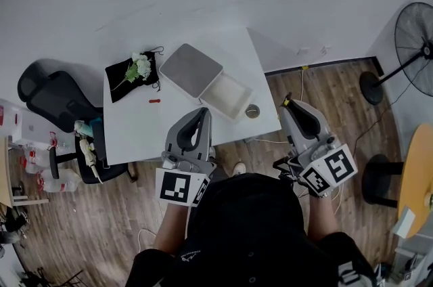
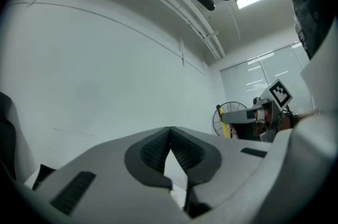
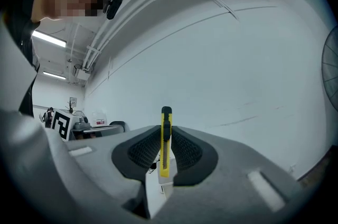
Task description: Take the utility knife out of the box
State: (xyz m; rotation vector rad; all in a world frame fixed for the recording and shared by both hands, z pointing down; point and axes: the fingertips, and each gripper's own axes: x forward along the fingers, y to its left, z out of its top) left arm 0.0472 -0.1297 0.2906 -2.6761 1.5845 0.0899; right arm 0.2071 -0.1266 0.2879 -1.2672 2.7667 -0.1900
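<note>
Room: white wall, wood-plank floor [image 1: 101, 225], one white desk [image 1: 135, 130] seen from above.

On the desk:
- One box [image 1: 230, 95], a white tray standing open, with one grey lid [image 1: 191, 69] resting against its far-left side.
- One black cloth [image 1: 128, 84] at the far-left corner, with one sprig of white flowers [image 1: 141, 66] lying on it.
- One small red item [image 1: 155, 101] just in front of the cloth; too small to identify.
- One small round item [image 1: 252, 111] just beside the box's near corner.

Around the desk:
- One black chair [image 1: 57, 103] to the left.
- One standing fan [image 1: 414, 42] to the right.

In my hands:
- My left gripper [image 2: 170, 132] is closed tip to tip with nothing between the pads, held above the desk's near edge.
- My right gripper [image 3: 166, 138] is clamped on the one utility knife [image 3: 166, 146], yellow with a black slider. The knife stands upright between the pads, its black end poking above the jaws.

The knife is out of the box and well apart from it, held off the desk's near-right corner, over the floor.
</note>
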